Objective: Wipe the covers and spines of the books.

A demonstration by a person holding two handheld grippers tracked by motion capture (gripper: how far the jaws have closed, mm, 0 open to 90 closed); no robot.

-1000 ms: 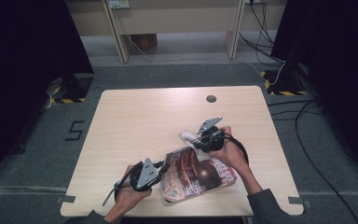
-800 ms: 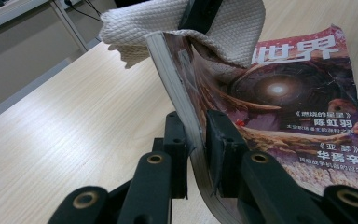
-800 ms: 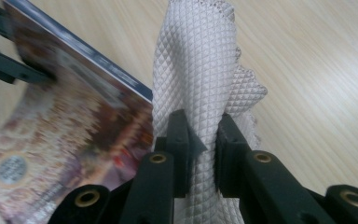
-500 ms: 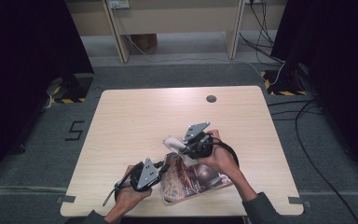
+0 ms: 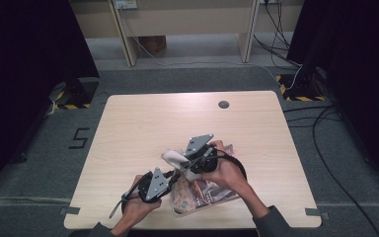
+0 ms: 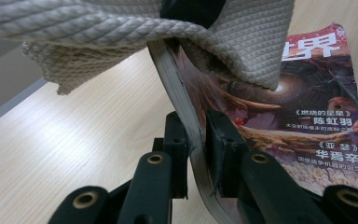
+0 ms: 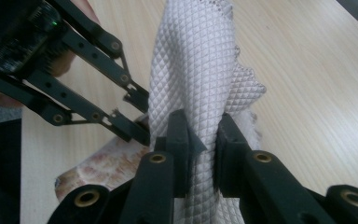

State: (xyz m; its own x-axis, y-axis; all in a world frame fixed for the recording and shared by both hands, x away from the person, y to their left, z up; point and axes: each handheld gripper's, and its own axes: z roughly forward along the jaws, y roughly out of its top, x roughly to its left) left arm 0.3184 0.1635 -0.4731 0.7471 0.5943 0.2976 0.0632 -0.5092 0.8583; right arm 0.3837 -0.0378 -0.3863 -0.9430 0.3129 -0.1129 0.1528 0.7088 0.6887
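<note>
Jaws of left gripper pinched on the spine edge of a magazine, tilting that edge up off the table at its near middle. Jaws of right gripper clamped on a bunched grey cloth, hanging just above and against the raised edge. Magazine's long axis running left to right; cover sloping down to the right of the cloth. Right hand reaching over from the right, nearer the cover; left hand low at the near edge.

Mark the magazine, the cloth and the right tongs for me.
magazine [image 6: 307,126]: left gripper view, on its printed cover.
cloth [image 7: 191,70]: right gripper view, on the quilted fold above the jaws.
right tongs [image 7: 200,149]: right gripper view, midway between the tips, shut on the cloth.
</note>
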